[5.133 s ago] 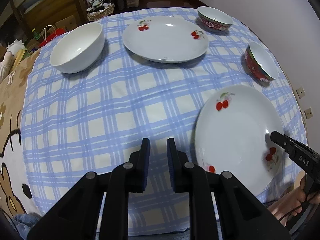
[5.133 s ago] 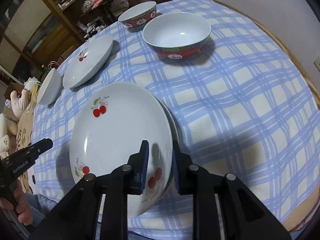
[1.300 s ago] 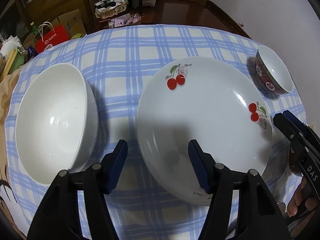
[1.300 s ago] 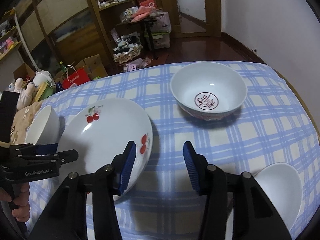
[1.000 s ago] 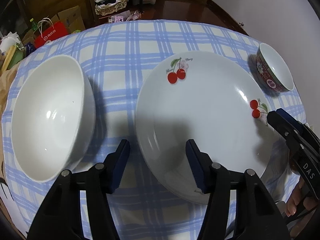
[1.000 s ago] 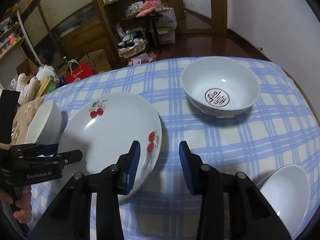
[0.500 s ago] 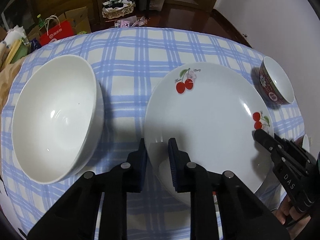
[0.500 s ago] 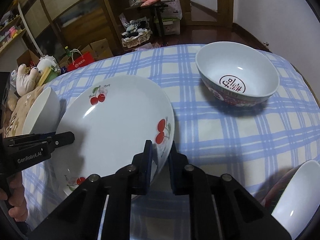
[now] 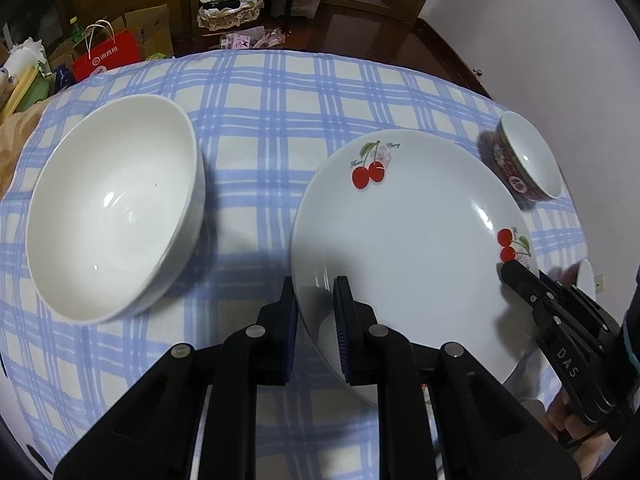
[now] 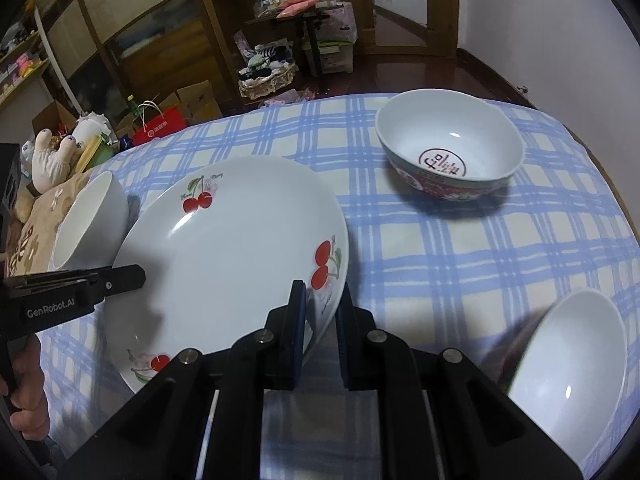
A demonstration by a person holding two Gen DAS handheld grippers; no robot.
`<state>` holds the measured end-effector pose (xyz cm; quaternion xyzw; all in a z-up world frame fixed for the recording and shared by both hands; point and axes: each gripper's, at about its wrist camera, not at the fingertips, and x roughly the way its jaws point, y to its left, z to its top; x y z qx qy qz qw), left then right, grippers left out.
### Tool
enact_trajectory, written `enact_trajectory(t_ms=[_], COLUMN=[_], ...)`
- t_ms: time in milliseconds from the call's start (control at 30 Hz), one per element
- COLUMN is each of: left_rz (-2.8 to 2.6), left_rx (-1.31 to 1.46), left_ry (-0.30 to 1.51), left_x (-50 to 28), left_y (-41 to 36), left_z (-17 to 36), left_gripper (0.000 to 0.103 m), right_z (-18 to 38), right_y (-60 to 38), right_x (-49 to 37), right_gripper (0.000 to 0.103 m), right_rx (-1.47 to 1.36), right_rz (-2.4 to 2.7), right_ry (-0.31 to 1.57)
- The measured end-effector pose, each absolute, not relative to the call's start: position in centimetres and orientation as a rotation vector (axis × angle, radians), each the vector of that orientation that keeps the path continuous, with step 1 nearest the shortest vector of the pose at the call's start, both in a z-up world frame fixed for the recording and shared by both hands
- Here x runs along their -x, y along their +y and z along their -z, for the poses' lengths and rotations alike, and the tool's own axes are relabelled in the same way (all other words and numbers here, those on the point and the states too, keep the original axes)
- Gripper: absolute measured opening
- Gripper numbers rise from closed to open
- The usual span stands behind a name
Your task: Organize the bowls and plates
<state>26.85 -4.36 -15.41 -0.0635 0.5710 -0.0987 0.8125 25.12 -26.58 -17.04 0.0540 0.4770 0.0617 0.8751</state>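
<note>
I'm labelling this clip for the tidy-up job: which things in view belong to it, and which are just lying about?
Job:
cherry plate, gripped at its rim by both grippers
white bowl
red bowl with seal
small red bowl
near bowl

Lying about:
red bag
plush toy
basket
boxes

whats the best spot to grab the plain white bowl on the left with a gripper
Take the plain white bowl by its thin rim, one finger inside and one outside, coming down from above at the near edge. It stands upright and open, with wide, smooth, curved walls, too broad to span. Both the left gripper and the right gripper are shut on the cherry plate.
</note>
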Motion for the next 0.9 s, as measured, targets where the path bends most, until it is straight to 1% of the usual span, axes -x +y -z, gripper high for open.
enact_trajectory(t_ms=[333,500,900], left_rz=[0.249,0.281,0.353], left_rx=[0.149,0.161,0.124], left_ry=[1.179,1.188,1.098], left_x=[-24.0,-22.1,-16.4], left_y=[-3.7,-3.5,-4.7], left_z=[12.6,11.6,6.8], left_gripper=[0.017,0.016,0.016], right_z=[14.4,12.9,9.1], right_y=[-26.4,-26.9,-28.3], right_x=[-22.3,-20.4,-14.2], right_gripper=[0.015,0.015,0.015], right_rx=[-0.098,-0.111,-0.156], right_rz=[-0.125,-0.116,-0.069], right_ry=[0.967,0.957,0.92])
